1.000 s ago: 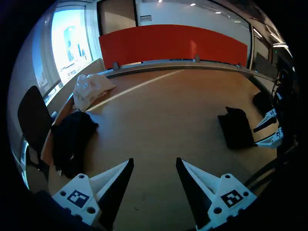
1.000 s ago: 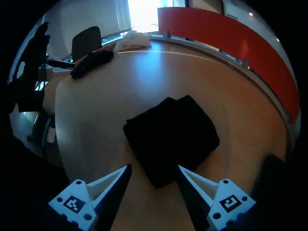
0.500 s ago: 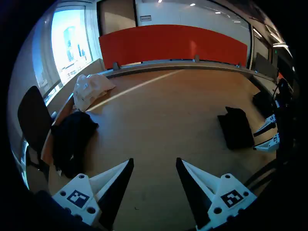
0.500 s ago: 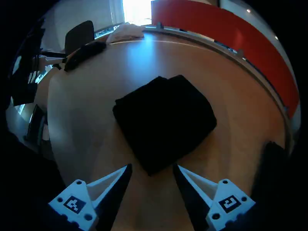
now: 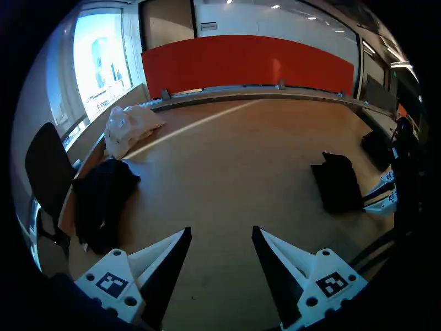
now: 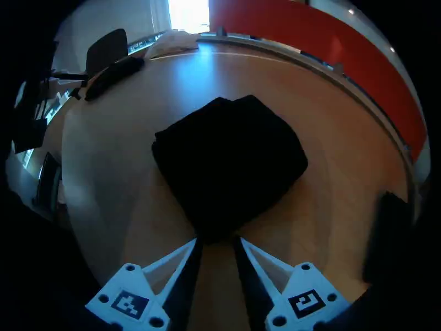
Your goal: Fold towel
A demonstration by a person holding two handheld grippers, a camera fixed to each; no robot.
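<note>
The towel lies on the table as a thick black square packet. In the right gripper view it sits at mid-frame with one corner pointing to 6 o'clock. In the left gripper view it is out at 3 o'clock, well apart from that claw.

We judge it soft, light and limp. It is not fragile, and cloth on smooth wood may slide if pushed. Because it is stacked in several layers, a shallow pinch could lift the top ply alone and let the packet fan open. The hold we would choose is that near corner, taken deep enough to catch every layer, or else the edge running up toward 8 o'clock.

The right gripper comes in low from 6 o'clock, its fingers pointing along the table at the corner. Its jaws are narrow and the tips flank the corner. Black cloth blends with the dark inner faces, so we cannot tell whether both pads press on it.

The left gripper hangs above bare wood with its jaws wide and nothing between them, aimed toward 12 o'clock. A dark garment lies at 9 o'clock and a white cloth at 10 o'clock. We judge neither is close enough to interfere.
</note>
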